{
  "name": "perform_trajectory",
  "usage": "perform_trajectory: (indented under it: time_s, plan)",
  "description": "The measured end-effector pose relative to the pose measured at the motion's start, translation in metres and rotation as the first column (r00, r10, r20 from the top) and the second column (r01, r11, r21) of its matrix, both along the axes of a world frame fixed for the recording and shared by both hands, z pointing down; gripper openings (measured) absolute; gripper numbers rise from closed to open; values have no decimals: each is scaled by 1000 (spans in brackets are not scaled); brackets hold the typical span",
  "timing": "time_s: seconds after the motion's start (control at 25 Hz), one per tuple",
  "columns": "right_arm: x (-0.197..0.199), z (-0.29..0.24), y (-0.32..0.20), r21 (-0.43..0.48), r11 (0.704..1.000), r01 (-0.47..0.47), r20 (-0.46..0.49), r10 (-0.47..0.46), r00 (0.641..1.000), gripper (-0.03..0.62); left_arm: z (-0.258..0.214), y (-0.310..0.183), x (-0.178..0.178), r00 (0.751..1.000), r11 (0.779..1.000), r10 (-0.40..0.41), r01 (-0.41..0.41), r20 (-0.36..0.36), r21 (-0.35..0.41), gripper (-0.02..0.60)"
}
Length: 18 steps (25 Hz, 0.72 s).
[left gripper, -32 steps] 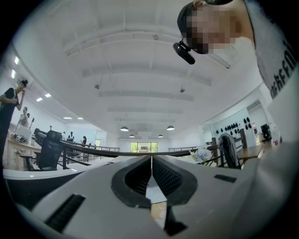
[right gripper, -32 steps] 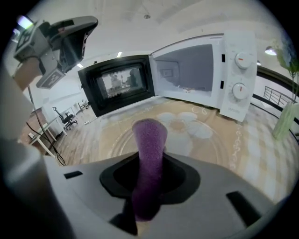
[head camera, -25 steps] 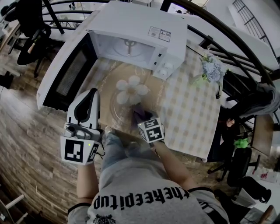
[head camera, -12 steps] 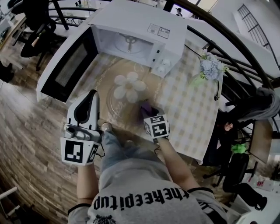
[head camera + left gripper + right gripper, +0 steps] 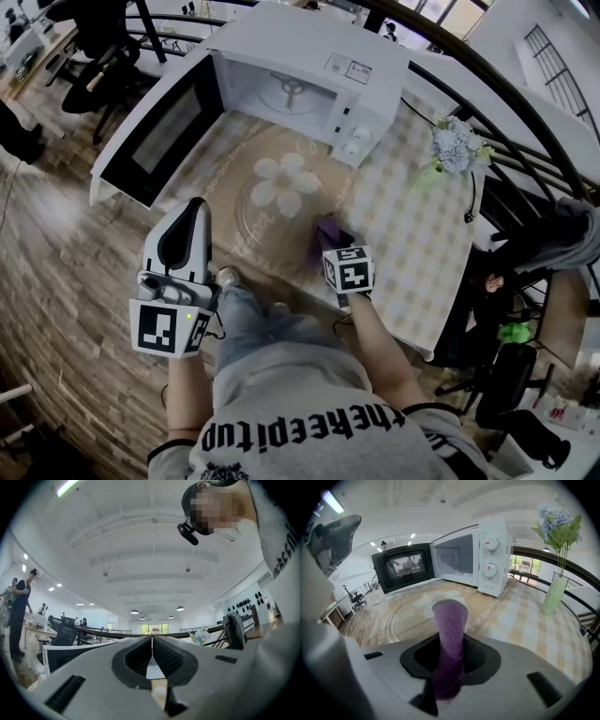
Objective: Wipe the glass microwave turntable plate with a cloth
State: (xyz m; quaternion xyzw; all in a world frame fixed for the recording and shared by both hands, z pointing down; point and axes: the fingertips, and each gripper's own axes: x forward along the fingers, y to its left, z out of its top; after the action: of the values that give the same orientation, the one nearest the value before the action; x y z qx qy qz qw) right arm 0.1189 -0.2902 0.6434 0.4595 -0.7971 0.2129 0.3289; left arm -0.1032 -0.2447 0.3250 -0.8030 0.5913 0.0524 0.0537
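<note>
The round glass turntable plate [image 5: 267, 220] lies on a beige mat with a white flower [image 5: 286, 183], in front of the open microwave [image 5: 309, 70]. My right gripper [image 5: 329, 234] is shut on a purple cloth [image 5: 327, 228] at the plate's near right rim. In the right gripper view the cloth [image 5: 450, 620] stands up between the jaws, with the plate [image 5: 405, 616] beyond and to the left. My left gripper [image 5: 199, 204] hangs over the table's near left edge, jaws shut and empty. The left gripper view shows it pointing up across the room [image 5: 151, 641].
The microwave door [image 5: 155, 127] is swung open to the left. A vase of blue flowers [image 5: 457, 148] stands at the table's far right on the checked tablecloth [image 5: 412, 234]. A dark railing [image 5: 506, 112] runs behind. Wooden floor [image 5: 66, 272] lies to the left.
My right gripper with the purple cloth has slid to the right across the plate toward its near right rim. The left gripper has stayed where it was.
</note>
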Motion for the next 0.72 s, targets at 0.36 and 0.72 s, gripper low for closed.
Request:
perform_trajectory:
  time_s: [0.36,0.72]
  plan:
    - [8,1,2,-25,998,-63,35,63,997,110,-6,9,-7,1000,1000,-11,11,7,-4,11]
    - [-12,-52,7,109,989,-101,128,86,988,112,-14,19,-16,999,1000,26,-26,27,2,11]
